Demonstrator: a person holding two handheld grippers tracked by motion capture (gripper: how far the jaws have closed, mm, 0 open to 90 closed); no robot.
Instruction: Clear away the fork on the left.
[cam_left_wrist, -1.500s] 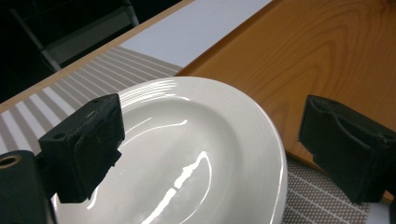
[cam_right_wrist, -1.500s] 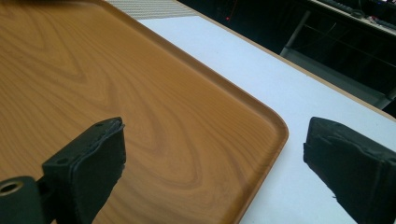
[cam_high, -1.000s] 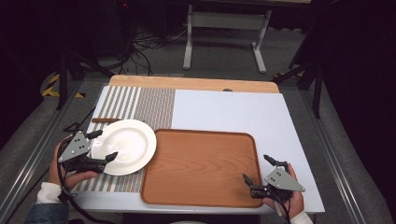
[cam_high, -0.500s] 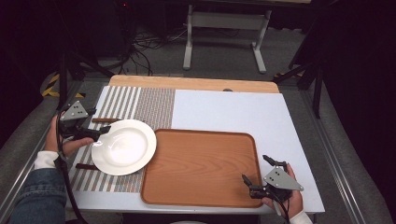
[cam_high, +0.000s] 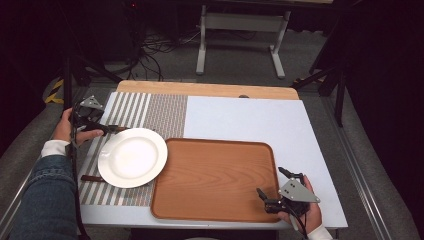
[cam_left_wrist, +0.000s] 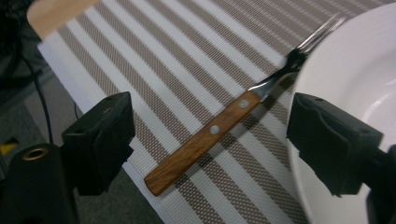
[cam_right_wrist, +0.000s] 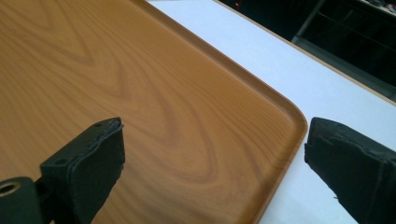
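Fork (cam_left_wrist: 219, 133) lying on the striped mat (cam_left_wrist: 187, 56), far-left of the plate (cam_high: 132, 157), tines tucked against the plate's rim. Left gripper (cam_high: 102, 129) hovering wide over the wooden handle, jaws just easing inward, not touching it. Right gripper (cam_high: 274, 189) resting wide open at the tray's (cam_high: 215, 180) near-right corner, gripping nothing, on the surface (cam_high: 250, 117).

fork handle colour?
Brown wood with two silver rivets on the fork handle; clearest in the left gripper view.

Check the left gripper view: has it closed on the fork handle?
No. The fork lies flat on the mat, and the left gripper has its jaws open well clear of the handle on both sides.
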